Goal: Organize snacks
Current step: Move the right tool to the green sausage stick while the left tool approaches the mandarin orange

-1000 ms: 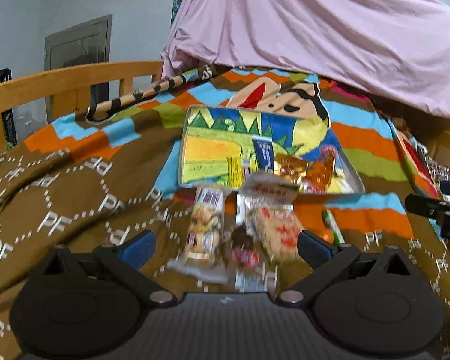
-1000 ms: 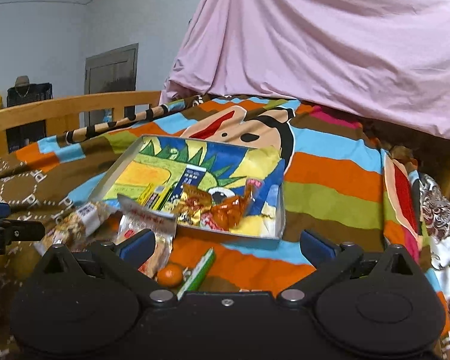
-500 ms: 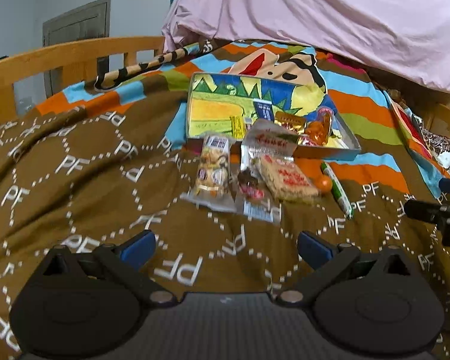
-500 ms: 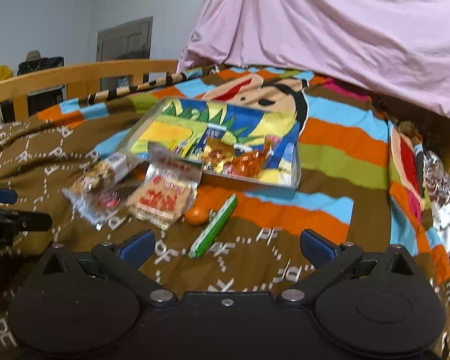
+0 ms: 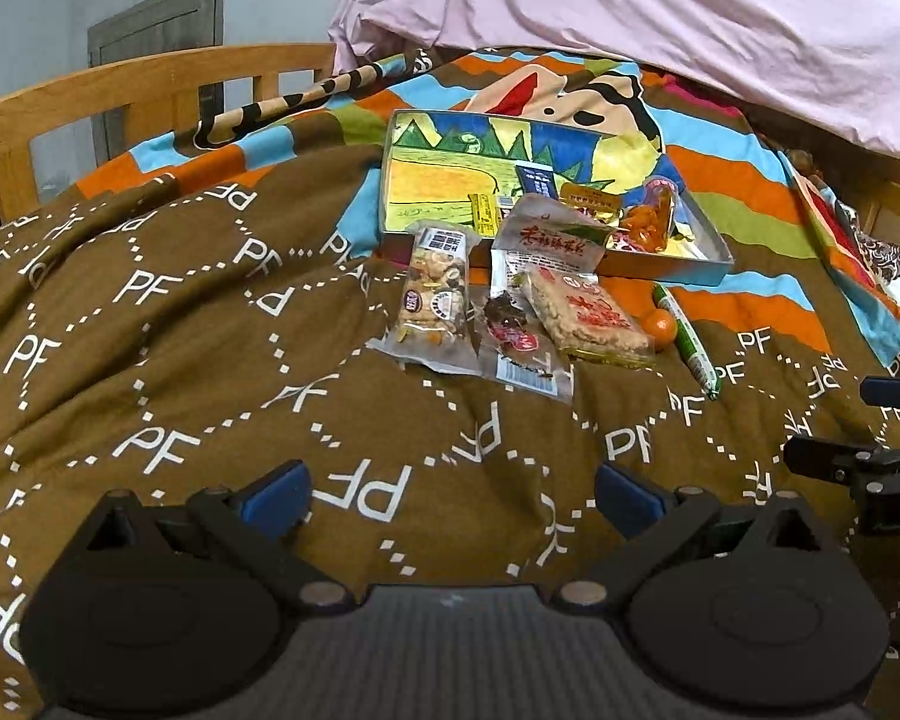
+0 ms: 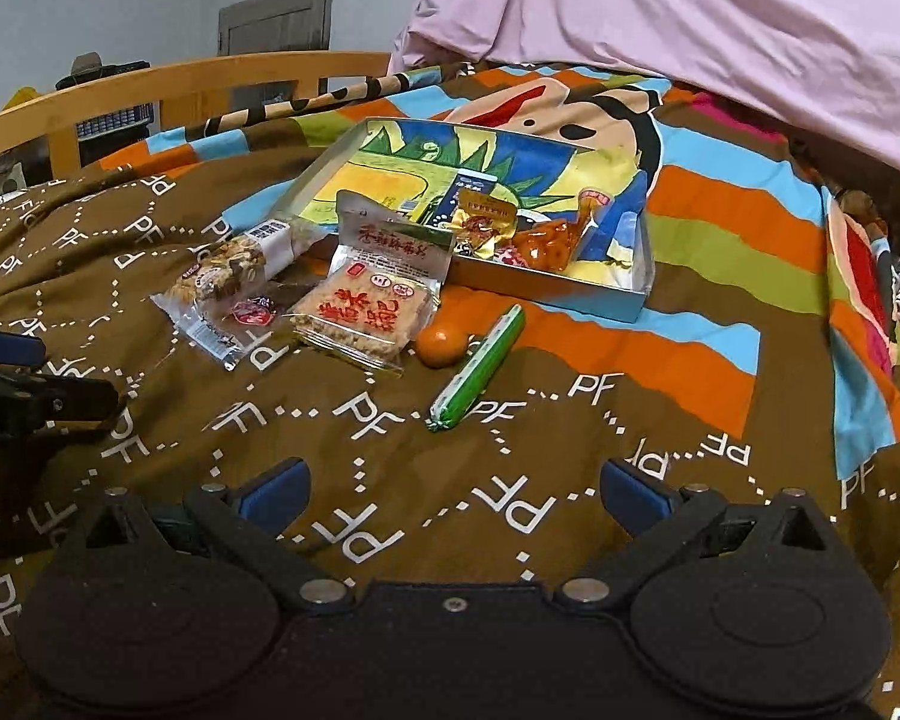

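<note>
Snacks [image 5: 582,315] loose on brown blanket [image 5: 210,360], beside tray [image 6: 546,294]

Both wrist views look low and forward across the bed [image 5: 168,360] toward the snack pile and the tin tray [image 5: 666,267], which sit well ahead. The left view stands left of the right; each catches the other's tongs [image 5: 870,426] [image 6: 24,378] at its edge.

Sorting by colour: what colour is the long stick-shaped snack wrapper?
Green stick snack, clearest in the right wrist view.
</note>
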A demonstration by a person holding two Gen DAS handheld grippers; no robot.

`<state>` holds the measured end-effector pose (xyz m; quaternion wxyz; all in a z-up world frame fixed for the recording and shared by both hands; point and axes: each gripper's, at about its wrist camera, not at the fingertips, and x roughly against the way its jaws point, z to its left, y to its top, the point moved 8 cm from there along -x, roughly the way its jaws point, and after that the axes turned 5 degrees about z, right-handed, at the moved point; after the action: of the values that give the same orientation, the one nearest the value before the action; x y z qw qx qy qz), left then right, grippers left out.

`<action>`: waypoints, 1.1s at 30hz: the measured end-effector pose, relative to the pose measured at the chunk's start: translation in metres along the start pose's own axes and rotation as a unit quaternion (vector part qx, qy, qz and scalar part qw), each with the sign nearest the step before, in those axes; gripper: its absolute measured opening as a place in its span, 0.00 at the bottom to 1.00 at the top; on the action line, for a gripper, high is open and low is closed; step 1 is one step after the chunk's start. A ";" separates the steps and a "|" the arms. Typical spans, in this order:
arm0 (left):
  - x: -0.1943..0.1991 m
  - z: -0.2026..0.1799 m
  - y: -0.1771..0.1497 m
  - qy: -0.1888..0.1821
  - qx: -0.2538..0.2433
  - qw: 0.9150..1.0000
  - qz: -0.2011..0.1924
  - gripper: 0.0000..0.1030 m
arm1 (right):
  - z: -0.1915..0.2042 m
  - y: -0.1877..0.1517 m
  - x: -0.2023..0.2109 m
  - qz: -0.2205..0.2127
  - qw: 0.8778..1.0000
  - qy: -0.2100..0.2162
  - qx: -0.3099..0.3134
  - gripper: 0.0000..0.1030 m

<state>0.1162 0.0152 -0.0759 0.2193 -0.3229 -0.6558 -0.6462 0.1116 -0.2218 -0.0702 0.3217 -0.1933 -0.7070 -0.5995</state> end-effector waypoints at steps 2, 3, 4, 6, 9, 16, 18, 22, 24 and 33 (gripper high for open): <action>-0.001 -0.001 0.000 0.001 -0.002 1.000 0.001 1.00 | 0.001 -0.001 -0.002 0.002 1.000 0.003 -0.001 0.99; -0.002 -0.002 0.000 0.001 -0.002 1.000 0.002 1.00 | 0.001 -0.001 -0.003 0.003 1.000 0.004 -0.002 0.99; -0.002 -0.002 0.000 0.001 -0.001 1.000 0.003 1.00 | 0.001 -0.002 -0.005 0.005 1.000 0.005 -0.004 0.99; -0.003 -0.003 0.000 0.000 -0.002 1.000 0.005 1.00 | 0.002 -0.002 -0.006 0.005 1.000 0.008 -0.006 0.99; -0.005 -0.005 0.001 0.002 -0.004 1.000 0.006 1.00 | 0.002 -0.003 -0.007 0.004 1.000 0.009 -0.008 0.99; -0.009 -0.009 0.004 0.001 -0.009 1.000 0.006 1.00 | 0.000 -0.005 -0.013 0.005 1.000 0.010 -0.016 0.99; -0.010 -0.011 0.005 0.000 -0.010 1.000 0.006 1.00 | 0.000 -0.006 -0.014 0.006 1.000 0.010 -0.018 0.99; -0.012 -0.014 0.008 0.000 -0.015 1.000 0.004 1.00 | -0.001 -0.006 -0.017 0.006 1.000 0.010 -0.022 0.99; -0.012 -0.016 0.011 -0.002 -0.017 1.000 0.001 1.00 | -0.001 -0.006 -0.018 0.005 1.000 0.013 -0.025 0.99; -0.019 -0.022 0.027 -0.011 -0.045 0.999 0.000 1.00 | -0.003 -0.002 -0.027 -0.001 0.999 0.023 -0.035 0.99</action>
<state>0.1453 -0.0108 -0.0685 0.1975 -0.3400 -0.6281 -0.6715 0.1300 -0.2219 -0.0897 0.3301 -0.1900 -0.6780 -0.6287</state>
